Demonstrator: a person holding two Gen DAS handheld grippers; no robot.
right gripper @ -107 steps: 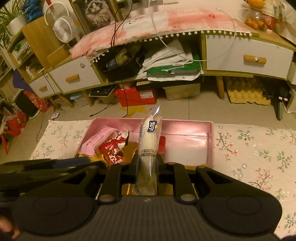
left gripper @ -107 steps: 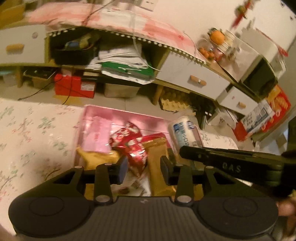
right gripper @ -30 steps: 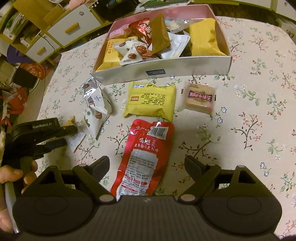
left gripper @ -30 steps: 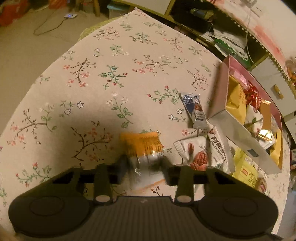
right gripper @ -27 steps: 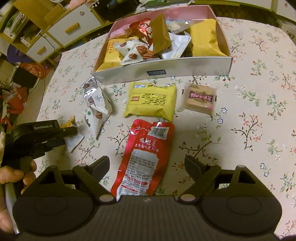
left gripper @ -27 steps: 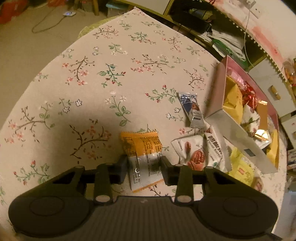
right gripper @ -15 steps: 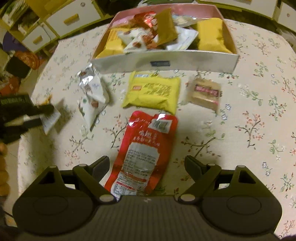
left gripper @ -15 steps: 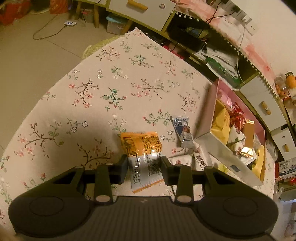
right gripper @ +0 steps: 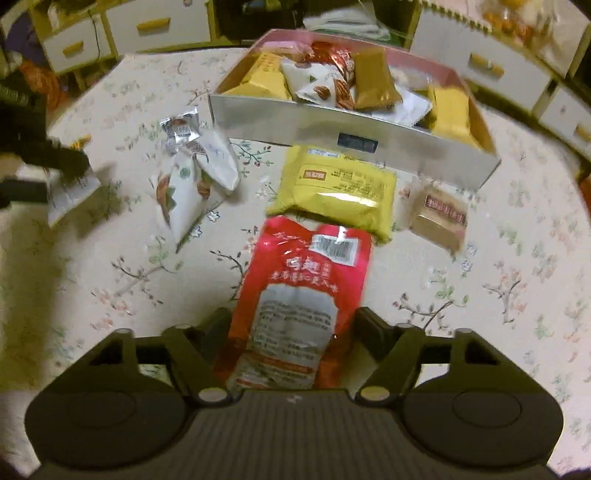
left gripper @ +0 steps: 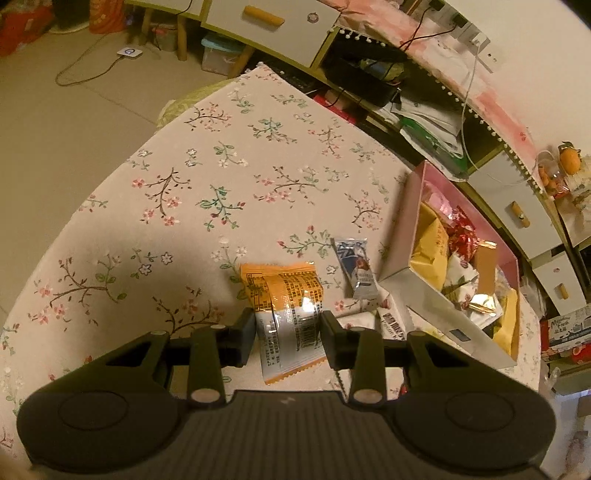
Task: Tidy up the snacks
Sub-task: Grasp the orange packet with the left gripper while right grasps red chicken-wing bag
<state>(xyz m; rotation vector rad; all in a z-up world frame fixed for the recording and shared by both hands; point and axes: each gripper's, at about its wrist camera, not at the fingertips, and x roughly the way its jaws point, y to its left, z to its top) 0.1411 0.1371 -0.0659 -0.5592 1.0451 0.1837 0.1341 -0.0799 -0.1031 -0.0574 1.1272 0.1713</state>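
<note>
snacks lie scattered on a floral tablecloth (left gripper: pixel 221 177) in front of a pink-lined box (right gripper: pixel 369 142) that already holds yellow, red, brown and white packets. the left gripper (left gripper: pixel 288 332) has its jaws pressed in on the sides of an orange and silver snack packet (left gripper: pixel 286 306), printed back facing up, held above the cloth; a small blue and silver packet (left gripper: pixel 356 269) lies just beyond it, near the box's corner. the right gripper (right gripper: pixel 291 328) is spread wide around the lower end of a red pouch (right gripper: pixel 299 299) with a barcode label, and the view is too blurred to tell whether its fingers touch the pouch. beyond the pouch, a yellow packet (right gripper: pixel 336 192) lies against the box's front wall, a small brown wrapped cake (right gripper: pixel 439 216) sits to its right, and white nut packets (right gripper: pixel 195 181) lie to its left. behind the table stands a low cabinet with white drawers (left gripper: pixel 266 18).
</note>
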